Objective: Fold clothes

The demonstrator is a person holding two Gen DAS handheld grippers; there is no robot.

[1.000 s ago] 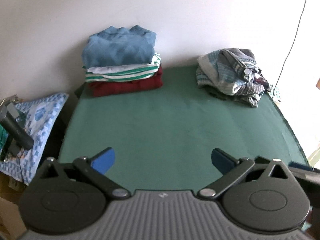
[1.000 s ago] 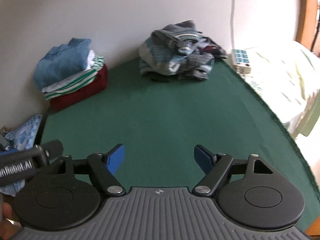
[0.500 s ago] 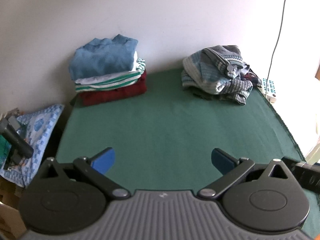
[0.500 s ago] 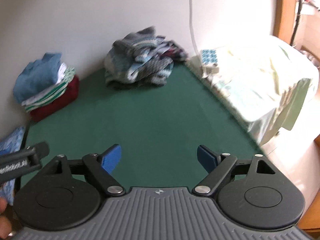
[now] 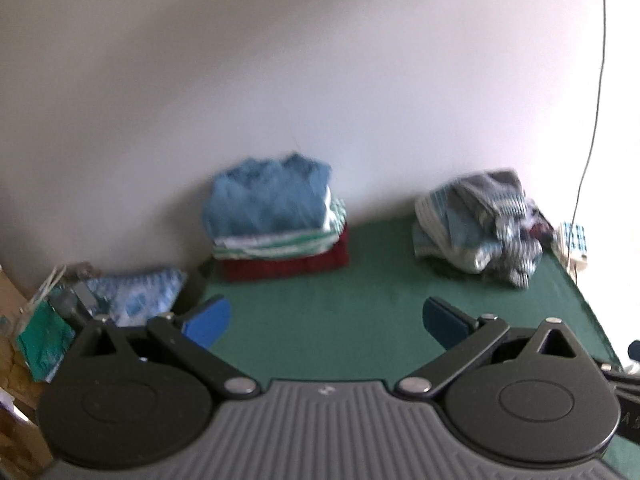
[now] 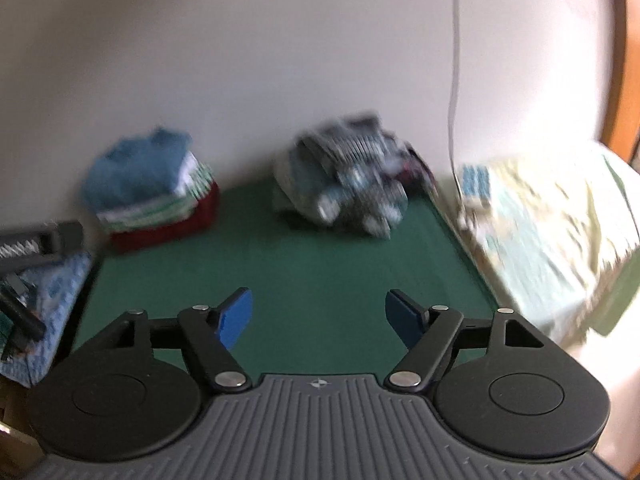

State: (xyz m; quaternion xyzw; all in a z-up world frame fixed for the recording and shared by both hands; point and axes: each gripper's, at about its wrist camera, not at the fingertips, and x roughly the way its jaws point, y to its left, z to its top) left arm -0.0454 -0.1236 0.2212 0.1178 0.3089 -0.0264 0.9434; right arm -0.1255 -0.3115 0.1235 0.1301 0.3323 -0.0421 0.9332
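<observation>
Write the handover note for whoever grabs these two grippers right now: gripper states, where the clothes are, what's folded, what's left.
Left gripper: open, nothing between the jaws.
Right gripper: jaws closing a little, nothing between them.
Folded stack sits at the far left of the green table, against the wall: blue on top, green-striped white in the middle, dark red at the bottom.
Unfolded heap of grey, striped and checked clothes lies at the far right, beside a power strip.
Done: three pieces look folded and stacked.
Left: fetch the next garment from the heap, fold it on the bare middle of the table, add it to the stack.
</observation>
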